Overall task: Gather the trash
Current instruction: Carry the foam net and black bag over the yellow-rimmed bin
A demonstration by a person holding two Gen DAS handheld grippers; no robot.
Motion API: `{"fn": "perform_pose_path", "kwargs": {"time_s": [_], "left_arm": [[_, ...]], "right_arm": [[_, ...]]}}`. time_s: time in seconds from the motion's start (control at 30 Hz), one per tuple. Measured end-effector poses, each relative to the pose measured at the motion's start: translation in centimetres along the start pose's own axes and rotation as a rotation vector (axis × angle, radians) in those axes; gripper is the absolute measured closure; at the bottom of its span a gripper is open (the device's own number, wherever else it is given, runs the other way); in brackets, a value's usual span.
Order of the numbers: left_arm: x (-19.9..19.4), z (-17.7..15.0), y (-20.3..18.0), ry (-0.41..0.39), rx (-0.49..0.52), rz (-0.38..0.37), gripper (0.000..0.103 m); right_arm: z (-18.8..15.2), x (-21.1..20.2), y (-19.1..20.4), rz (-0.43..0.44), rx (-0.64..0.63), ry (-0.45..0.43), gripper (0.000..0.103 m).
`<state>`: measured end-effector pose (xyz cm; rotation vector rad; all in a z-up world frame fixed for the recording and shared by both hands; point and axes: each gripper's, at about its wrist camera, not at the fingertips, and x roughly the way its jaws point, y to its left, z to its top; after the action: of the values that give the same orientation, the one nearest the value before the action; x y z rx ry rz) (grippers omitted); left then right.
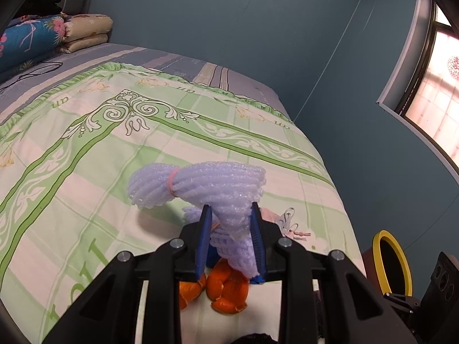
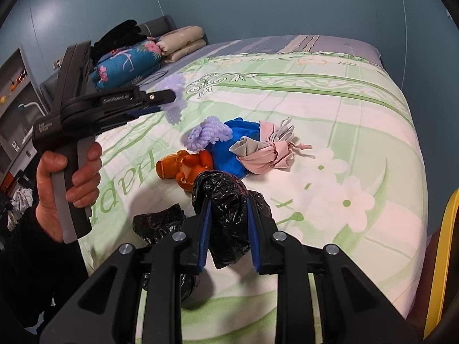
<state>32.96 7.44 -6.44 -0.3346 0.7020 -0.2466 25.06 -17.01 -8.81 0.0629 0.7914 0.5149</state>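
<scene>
- Left wrist view: the left gripper [image 1: 231, 239] has its blue pads clamped on a lilac foam fruit net [image 1: 200, 185], pinched at one end. The rest of the net sticks out ahead of the jaws, bunched by a pink rubber band [image 1: 173, 183], and hangs clear above the green floral bedspread [image 1: 86, 149].
- Below the jaws, orange peel [image 1: 226, 289] lies on the bed. A bin with a yellow rim [image 1: 391, 261] stands off the bed's right edge, near the right gripper.
- Judgement: the grip is near the net's tip, so carry it level and unhurried to the bin; a jerk could let the springy foam slip out.
- Right wrist view: the right gripper [image 2: 229, 235] is clamped on a crumpled black plastic bag [image 2: 229, 215]; a loose fold trails to the bedspread [image 2: 344, 100] on the left.
- A hand [image 2: 68, 183] holds the left gripper [image 2: 169, 100] at upper left, with the foam net [image 2: 175, 97] in its tips.
- Still on the bed: a second foam net [image 2: 209, 133], blue plastic [image 2: 229, 149], a pink and grey cloth bundle [image 2: 264, 152] and orange peel [image 2: 186, 166], all touching in one heap.
- The yellow bin rim [image 2: 447, 246] shows at the right edge.
- Judgement: lift the bag until its trailing fold clears the heap, so nothing gets dragged along.
</scene>
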Motion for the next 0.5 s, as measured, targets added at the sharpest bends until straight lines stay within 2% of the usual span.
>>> {"fn": "perform_pose_path", "kwargs": {"time_s": [0.5], "left_arm": [[-5.3, -1.5, -0.4, -0.071, 0.017, 0.065, 0.078]], "right_arm": [[-0.3, -3.7, 0.0, 0.036, 0.020, -0.102, 0.081]]}}
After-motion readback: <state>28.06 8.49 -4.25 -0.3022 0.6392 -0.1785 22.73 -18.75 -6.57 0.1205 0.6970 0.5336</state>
